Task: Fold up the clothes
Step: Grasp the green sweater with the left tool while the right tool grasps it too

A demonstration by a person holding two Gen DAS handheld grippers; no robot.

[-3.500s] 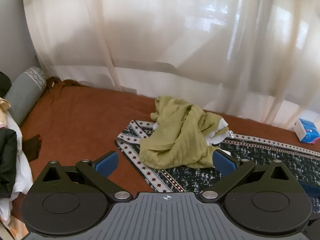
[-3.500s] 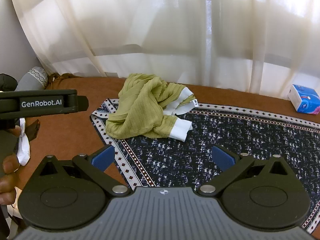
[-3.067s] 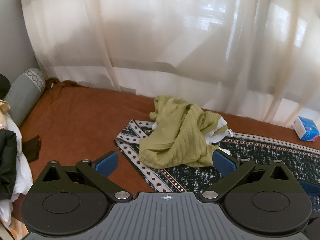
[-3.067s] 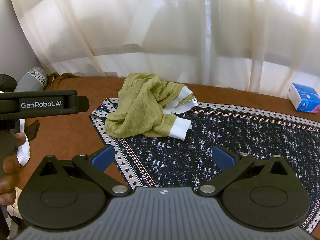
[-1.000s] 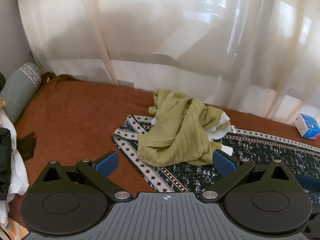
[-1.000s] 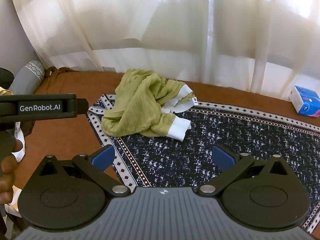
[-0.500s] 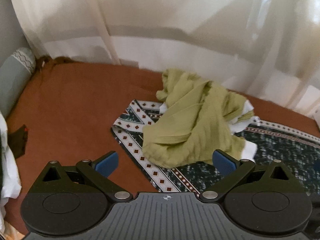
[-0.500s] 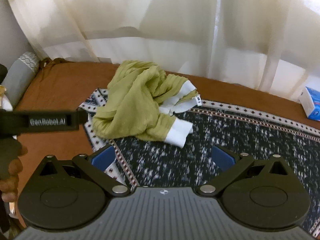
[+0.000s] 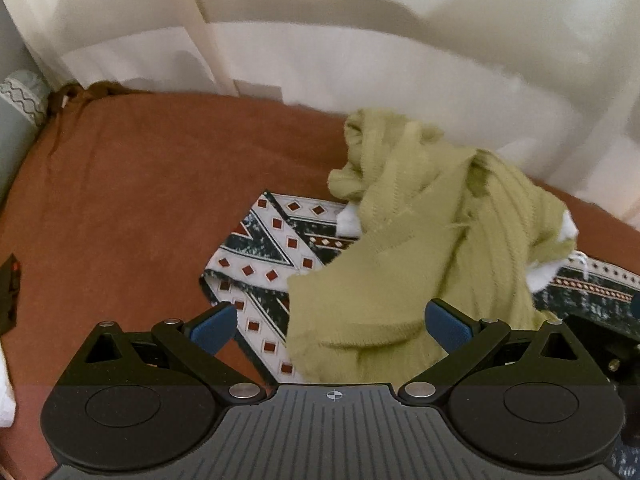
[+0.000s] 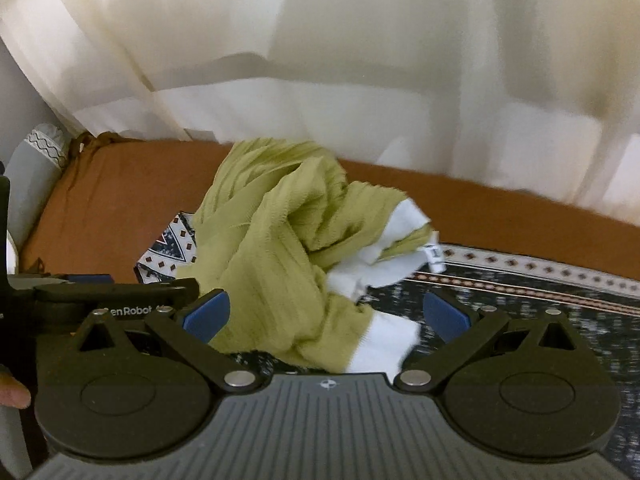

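Care was what we judged the pick-up needed: pinch one white cuff (image 10: 384, 336), not bunched folds; one green garment (image 9: 420, 264) lay crumpled on one patterned mat (image 9: 276, 248) on the brown bed (image 9: 120, 200); we counted two tongs, left tongs (image 9: 330, 322) and right tongs (image 10: 326, 312), both spread wide, empty, close over it.
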